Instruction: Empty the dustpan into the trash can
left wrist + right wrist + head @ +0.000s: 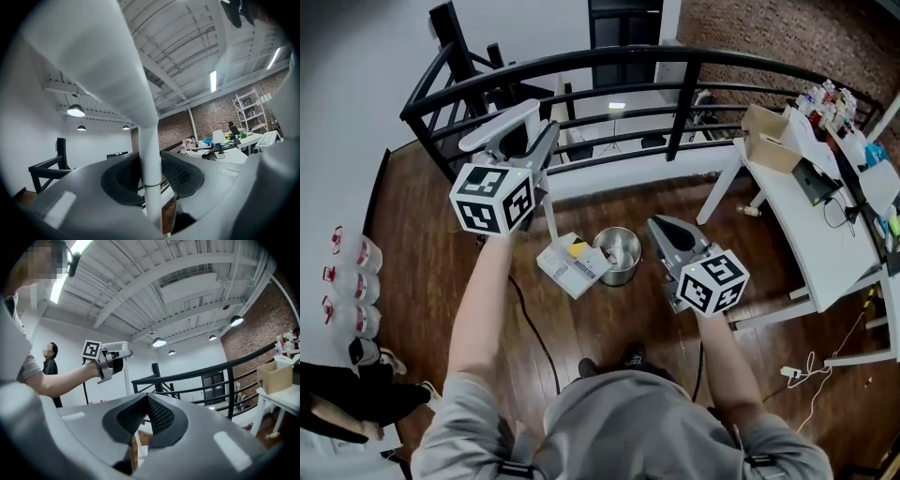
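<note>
My left gripper (542, 155) is raised at the upper left and shut on the white pole of the long-handled dustpan (572, 265). In the left gripper view the pole (150, 154) runs upright between the pressed pads (176, 174). The white pan hangs below with something yellow in it, its edge right by the left rim of the round metal trash can (619, 255) on the wood floor. My right gripper (661, 225) sits to the right of the can, shut, with nothing between its pads (161, 416). The right gripper view also shows the left gripper (110, 359).
A black railing (675, 103) curves behind the can. A white desk (806, 216) with a cardboard box (769, 136) and clutter stands at the right. Bottles (352, 281) line the left wall. A cable and power strip (792, 372) lie on the floor. A person (347, 394) stands at the lower left.
</note>
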Demonstrator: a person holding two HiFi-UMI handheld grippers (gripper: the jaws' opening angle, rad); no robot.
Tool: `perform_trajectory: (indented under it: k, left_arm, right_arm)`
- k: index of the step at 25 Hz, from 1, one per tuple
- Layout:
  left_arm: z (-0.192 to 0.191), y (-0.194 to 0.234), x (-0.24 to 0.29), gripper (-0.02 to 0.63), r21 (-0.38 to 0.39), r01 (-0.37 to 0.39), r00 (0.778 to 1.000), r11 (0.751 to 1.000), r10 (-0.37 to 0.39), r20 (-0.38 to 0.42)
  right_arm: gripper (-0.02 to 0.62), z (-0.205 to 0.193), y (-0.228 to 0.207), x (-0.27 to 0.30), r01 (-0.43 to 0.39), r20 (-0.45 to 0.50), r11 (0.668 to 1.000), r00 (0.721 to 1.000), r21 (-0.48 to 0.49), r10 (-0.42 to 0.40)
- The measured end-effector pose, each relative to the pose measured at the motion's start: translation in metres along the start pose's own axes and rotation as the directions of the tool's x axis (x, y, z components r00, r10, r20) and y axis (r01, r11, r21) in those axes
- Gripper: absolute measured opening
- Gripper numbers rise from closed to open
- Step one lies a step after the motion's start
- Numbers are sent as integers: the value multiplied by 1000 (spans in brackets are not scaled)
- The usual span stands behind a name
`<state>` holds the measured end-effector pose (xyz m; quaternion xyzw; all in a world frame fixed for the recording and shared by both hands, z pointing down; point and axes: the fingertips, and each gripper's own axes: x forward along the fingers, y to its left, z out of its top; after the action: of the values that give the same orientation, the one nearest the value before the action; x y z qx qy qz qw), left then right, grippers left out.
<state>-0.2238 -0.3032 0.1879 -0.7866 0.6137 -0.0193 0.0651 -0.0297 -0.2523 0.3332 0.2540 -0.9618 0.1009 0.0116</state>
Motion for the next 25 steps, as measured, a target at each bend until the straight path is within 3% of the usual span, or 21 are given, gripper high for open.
perform_trajectory:
  k: [8,12,19,25]
  left_arm:
    - [10,-33,43,120,44,52,998,998,-54,43]
    - [13,-50,65,119,82,124,989,989,-129,66]
    - [-23,-75,111,118,106,300,951,948,-306,47]
    - [-80,-100,127,118,92,453,892,887,-451,-44]
  right_arm:
    - [0,1,-49,-21,35,6,999,999,17,-35]
    - [0,-1,-68,-23,86,-8,996,996,32,-86]
    - [0,-1,-93,-20,204,-11,978,979,41,-203]
    - [0,-12,-102,-23,296,-23,953,955,64,-295]
